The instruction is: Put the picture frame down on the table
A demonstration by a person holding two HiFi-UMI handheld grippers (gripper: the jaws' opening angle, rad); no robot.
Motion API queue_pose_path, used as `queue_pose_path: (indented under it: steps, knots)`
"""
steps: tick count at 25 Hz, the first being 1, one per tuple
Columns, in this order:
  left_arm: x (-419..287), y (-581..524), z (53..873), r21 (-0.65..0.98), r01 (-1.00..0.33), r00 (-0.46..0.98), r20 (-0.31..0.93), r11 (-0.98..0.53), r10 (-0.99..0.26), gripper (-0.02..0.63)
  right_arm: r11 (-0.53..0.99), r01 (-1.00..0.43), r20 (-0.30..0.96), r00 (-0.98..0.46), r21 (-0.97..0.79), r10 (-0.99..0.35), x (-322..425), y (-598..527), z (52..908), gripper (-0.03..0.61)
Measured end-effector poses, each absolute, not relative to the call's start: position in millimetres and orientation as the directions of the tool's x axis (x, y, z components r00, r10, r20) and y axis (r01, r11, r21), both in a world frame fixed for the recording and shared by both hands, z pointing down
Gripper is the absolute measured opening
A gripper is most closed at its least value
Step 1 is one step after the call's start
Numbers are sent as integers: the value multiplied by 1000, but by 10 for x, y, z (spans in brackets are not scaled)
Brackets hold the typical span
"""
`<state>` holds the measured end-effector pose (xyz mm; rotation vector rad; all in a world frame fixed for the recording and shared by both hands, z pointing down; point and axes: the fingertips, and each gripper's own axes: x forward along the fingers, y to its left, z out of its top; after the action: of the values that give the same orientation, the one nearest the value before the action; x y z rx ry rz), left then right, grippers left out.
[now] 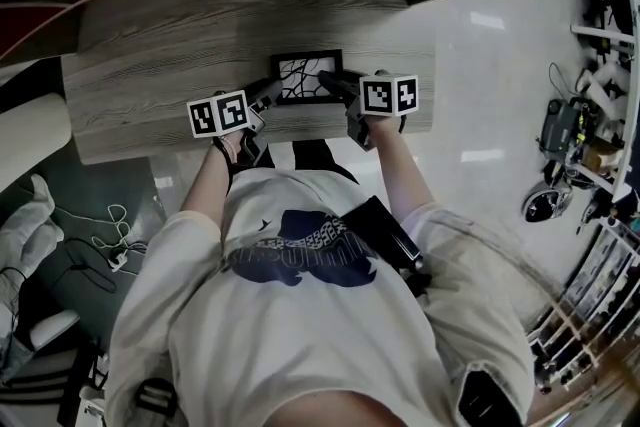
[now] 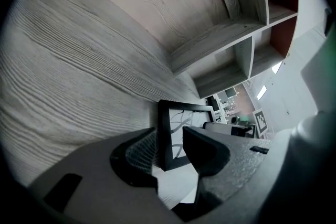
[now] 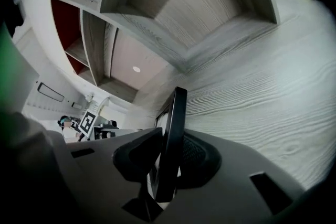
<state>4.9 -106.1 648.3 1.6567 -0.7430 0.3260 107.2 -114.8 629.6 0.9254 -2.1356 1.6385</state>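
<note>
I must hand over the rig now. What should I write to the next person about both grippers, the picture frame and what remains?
Left gripper: closed on the left edge of the picture frame.
Right gripper: the frame's right edge stands between its jaws; I cannot tell whether the pads press.
Frame: tilted, over the table near its front edge; contact with the wood is unclear.
Done: the frame is at the table.
Left: make sure it rests on the table, then open both grippers and draw back.
</note>
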Motion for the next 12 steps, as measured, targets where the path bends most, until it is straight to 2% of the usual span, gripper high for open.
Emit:
queue_pose_path:
  steps: [12]
  knots:
    - [66,-1004,6596,675,-731,677,700,-97,-227,142,203,-681,609,-725,-704,-320,1079,-1148,6287,83]
